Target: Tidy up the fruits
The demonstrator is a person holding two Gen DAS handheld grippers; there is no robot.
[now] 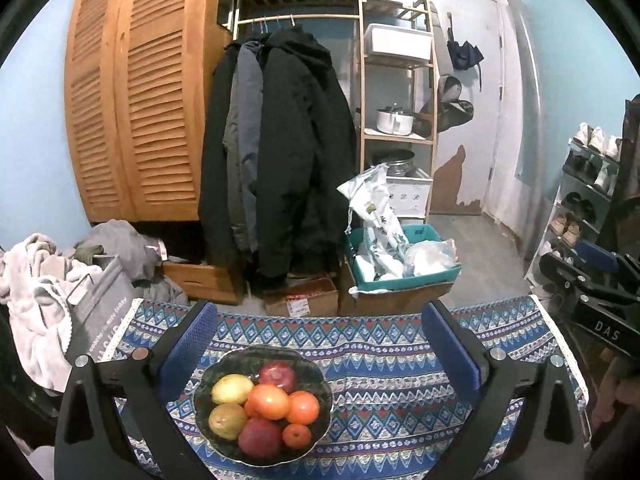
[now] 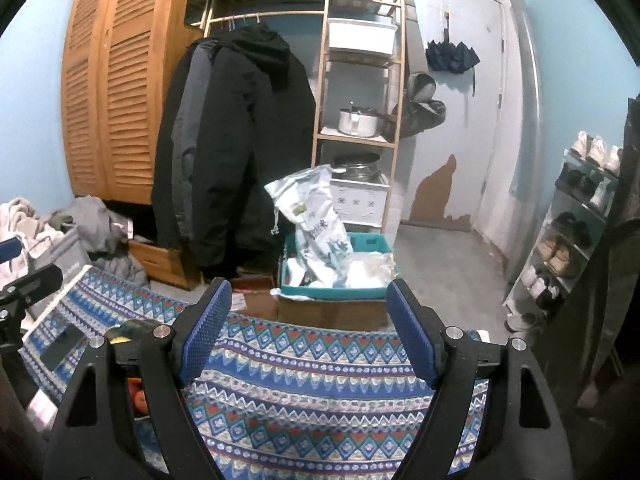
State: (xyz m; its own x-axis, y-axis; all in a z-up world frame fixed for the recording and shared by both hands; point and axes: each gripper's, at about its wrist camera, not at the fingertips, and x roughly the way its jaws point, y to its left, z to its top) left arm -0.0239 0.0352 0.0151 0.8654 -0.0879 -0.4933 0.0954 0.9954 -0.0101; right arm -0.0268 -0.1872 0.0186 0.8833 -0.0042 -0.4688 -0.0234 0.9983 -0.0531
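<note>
Seven fruits piled in bowl (image 1: 320, 376) on desk (image 1: 400, 360); none outside it. Left gripper (image 1: 320, 344), right gripper (image 2: 308, 332): jaws apart, empty. Task appears complete.

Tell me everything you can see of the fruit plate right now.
The plate is dark, glossy, seemingly glass, with a wavy scalloped rim. It sits flat on the patterned tablecloth, toward the table's left part, below the left tool, whose open fingers touch nothing. Piled on it are seven fruits: two red, two yellow-green, three orange. In the right wrist view only a sliver of its rim shows behind that tool's left finger.
</note>
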